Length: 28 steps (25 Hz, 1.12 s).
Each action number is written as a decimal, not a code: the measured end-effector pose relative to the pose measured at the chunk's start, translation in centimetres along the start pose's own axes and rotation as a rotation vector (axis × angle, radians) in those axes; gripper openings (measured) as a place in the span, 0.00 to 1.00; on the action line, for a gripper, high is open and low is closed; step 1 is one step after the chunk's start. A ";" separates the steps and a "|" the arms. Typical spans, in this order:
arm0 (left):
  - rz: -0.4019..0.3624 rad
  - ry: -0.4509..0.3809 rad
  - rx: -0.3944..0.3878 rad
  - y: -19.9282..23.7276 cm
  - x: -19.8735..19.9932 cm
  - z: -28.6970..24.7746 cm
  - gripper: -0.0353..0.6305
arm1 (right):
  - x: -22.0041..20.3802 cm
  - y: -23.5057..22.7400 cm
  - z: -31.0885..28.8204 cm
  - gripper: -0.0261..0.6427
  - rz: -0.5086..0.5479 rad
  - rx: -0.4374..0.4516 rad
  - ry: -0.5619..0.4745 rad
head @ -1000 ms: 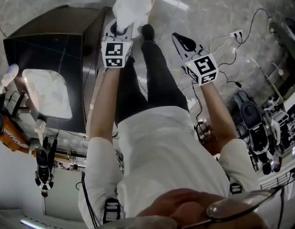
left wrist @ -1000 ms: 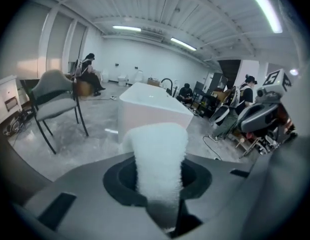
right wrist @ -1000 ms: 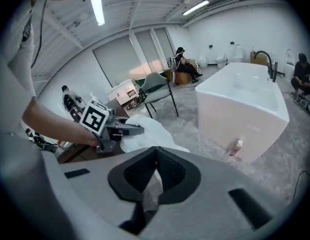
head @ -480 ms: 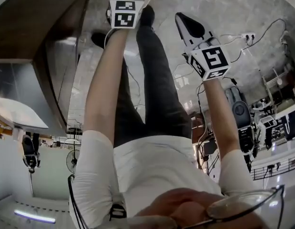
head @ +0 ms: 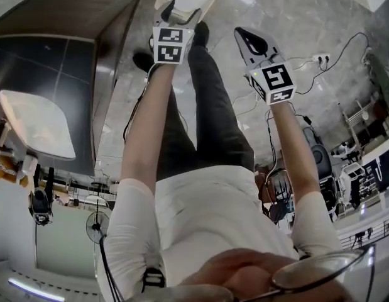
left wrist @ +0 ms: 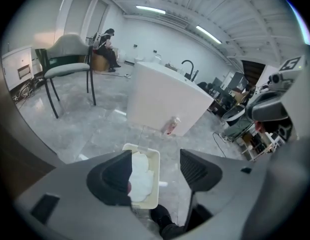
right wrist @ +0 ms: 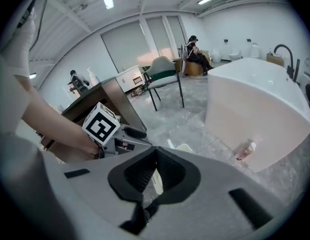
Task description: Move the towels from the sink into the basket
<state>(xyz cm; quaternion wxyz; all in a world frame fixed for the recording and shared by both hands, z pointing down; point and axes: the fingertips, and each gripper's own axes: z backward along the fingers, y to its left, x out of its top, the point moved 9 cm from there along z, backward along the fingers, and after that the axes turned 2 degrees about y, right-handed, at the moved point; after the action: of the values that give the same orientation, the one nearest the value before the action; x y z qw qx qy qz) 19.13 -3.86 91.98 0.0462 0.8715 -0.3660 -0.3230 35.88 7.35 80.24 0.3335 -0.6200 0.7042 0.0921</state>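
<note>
White shirt (head: pixel 213 212), dark trousers (head: pixel 210 118), grey left tool (left wrist: pixel 156 170).

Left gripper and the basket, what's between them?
Nothing but air: in the left gripper view the left gripper, jaws just opened and empty, frames the basket and towel.

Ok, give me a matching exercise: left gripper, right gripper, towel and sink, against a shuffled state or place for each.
1 left gripper
2 right gripper
3 towel
4 sink

A set in the dark counter
B jaws together
C jaws apart
D lying in the basket

Pairs: 1-C, 2-B, 3-D, 4-A.
The left gripper's jaws have just been opening, with nothing between them.
</note>
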 end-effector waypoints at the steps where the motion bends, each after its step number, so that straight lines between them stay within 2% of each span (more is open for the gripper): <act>1: -0.005 -0.013 0.005 -0.2 0.8 1.7 0.48 | 1.2 0.7 0.9 0.04 0.012 -0.006 -0.007; 6: -0.015 -0.103 0.043 -1.0 5.7 11.9 0.34 | 7.9 5.3 6.0 0.04 0.073 -0.027 -0.075; 13: 0.045 -0.181 0.035 -3.0 10.4 28.6 0.20 | 16.1 14.2 13.3 0.04 0.116 0.008 -0.128; 20: 0.049 -0.298 0.086 -2.7 12.3 43.3 0.11 | 24.3 23.2 18.1 0.04 0.192 0.087 -0.232; 24: 0.071 -0.378 0.062 -3.4 11.9 51.8 0.09 | 27.1 28.3 21.3 0.04 0.262 0.125 -0.284; 28: 0.084 -0.468 0.078 -3.7 11.0 59.0 0.09 | 29.2 32.4 23.7 0.04 0.323 0.155 -0.343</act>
<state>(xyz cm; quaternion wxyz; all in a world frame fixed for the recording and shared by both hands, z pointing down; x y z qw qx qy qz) -8.05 0.72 38.55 -0.0602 0.7579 -0.4150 -0.4997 13.81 3.44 35.93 0.4757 -0.4471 0.7322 0.1939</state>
